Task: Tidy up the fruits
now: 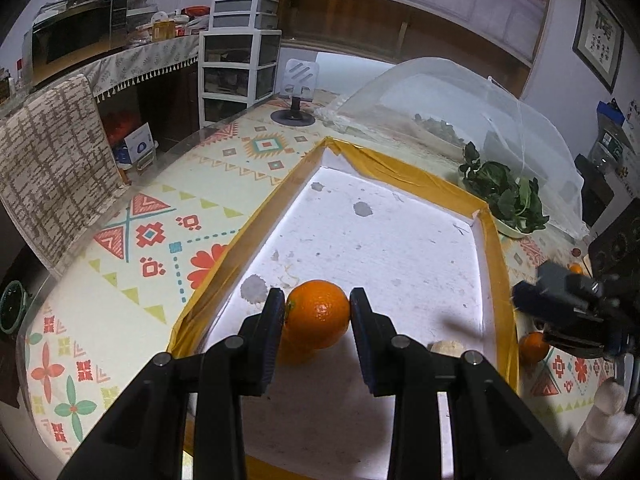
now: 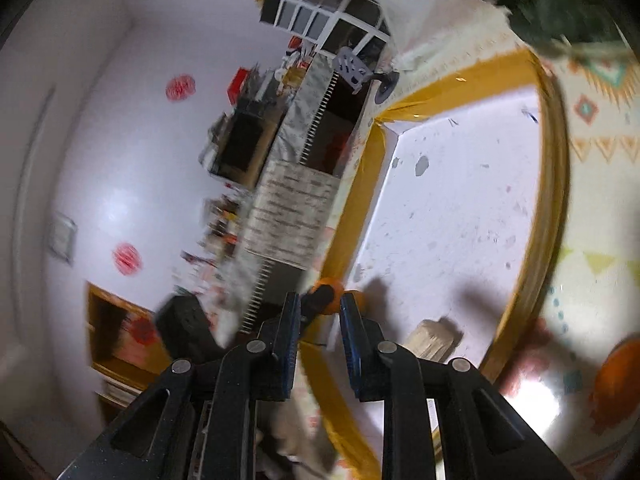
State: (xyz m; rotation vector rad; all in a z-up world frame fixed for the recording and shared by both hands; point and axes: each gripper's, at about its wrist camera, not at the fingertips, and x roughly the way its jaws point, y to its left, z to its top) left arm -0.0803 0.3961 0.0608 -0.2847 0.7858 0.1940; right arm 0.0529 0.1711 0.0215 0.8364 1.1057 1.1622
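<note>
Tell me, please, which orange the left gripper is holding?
The orange inside the white tray, between the left gripper fingers; the other orange sits outside it.

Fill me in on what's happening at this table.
A person is sorting fruit with two handheld grippers. The left gripper has its fingers closed on an orange inside the white tray with yellow taped edges. The right gripper is open and empty beside the tray, near another orange on the tablecloth.

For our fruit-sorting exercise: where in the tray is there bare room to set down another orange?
The white tray floor lies bare from the orange in the left gripper to the far yellow-taped rim. The near right corner is crowded by a pale object.
</note>
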